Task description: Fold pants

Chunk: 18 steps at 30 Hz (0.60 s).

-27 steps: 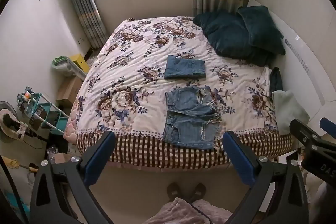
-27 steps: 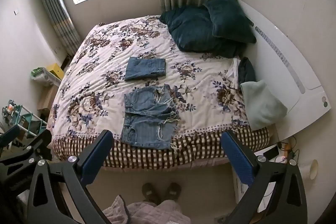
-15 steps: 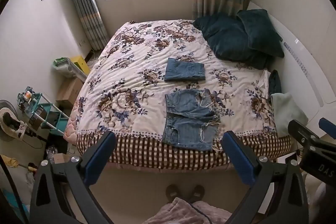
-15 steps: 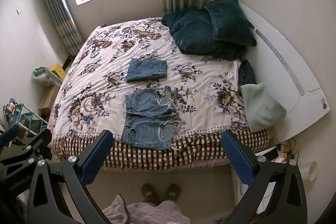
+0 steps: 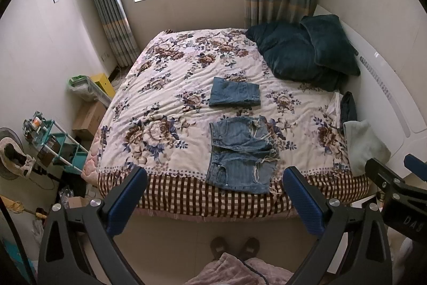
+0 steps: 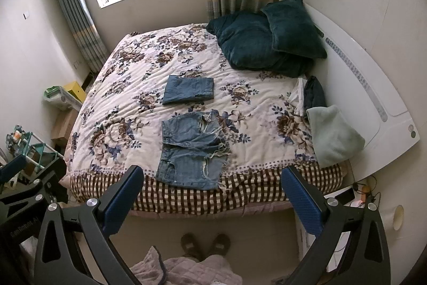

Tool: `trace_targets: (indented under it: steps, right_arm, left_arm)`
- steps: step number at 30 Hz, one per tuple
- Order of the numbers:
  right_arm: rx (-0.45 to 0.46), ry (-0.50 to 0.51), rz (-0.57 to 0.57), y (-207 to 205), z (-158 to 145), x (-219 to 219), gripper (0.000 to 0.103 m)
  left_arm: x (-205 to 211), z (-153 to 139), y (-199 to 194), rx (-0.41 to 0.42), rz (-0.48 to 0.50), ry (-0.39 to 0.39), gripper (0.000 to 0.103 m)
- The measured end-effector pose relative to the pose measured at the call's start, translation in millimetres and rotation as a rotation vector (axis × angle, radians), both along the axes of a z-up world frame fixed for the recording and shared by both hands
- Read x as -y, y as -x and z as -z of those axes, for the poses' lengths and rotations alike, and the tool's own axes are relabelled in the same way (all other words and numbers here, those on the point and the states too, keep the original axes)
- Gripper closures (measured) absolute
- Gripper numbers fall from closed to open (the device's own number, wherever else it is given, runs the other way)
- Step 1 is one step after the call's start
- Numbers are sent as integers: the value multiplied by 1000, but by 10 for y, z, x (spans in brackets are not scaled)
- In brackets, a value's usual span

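Teal plastic shelving (image 5: 57, 143) stands at the far left on the floor beside the bed, with a cardboard box (image 5: 89, 115) and a yellow box (image 5: 102, 80) further along the wall toward the striped curtain (image 5: 106, 4). We hold the left gripper (image 5: 213, 175) well above the floor in front of the bed, its blue-padded fingers (image 5: 126, 198) spread wide with nothing between them. Past them lies the floral quilt (image 5: 165, 87), ending in a brown checked border (image 5: 181, 194) at the near edge.

On the quilt, near its middle, the frayed denim shorts (image 5: 240, 154) lie spread open and somewhat rumpled, the waistband to the left and the leg hems to the right, their lower part reaching over the checked border. Just beyond them, apart from them, a second pair of denim shorts (image 5: 234, 95) rests folded into a neat rectangle.

Further right, two dark teal pillows (image 5: 301, 55) lean against the white headboard (image 5: 381, 87), and a pale green cloth (image 5: 363, 143) hangs at the bed's right corner beside a dark garment (image 5: 348, 106). Our right gripper (image 6: 212, 172) is likewise held in the air before the bed, its fingers (image 6: 300, 198) wide apart and bare; in its view the frayed shorts sit between the two pads. Our slippered feet (image 6: 205, 242) show on the floor below.
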State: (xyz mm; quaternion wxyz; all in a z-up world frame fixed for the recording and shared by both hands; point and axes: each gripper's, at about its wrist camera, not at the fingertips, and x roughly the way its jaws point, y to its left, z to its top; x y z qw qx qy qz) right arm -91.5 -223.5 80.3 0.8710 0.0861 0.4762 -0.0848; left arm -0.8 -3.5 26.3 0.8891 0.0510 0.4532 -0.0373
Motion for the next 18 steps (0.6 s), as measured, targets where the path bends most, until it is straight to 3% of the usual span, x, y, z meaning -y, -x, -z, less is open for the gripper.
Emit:
trace_targets:
  steps: [18]
  right_arm:
    - [8,2,-11,28,-79,-64,0]
  left_arm:
    - [41,-63,13,3,-2,-5,0]
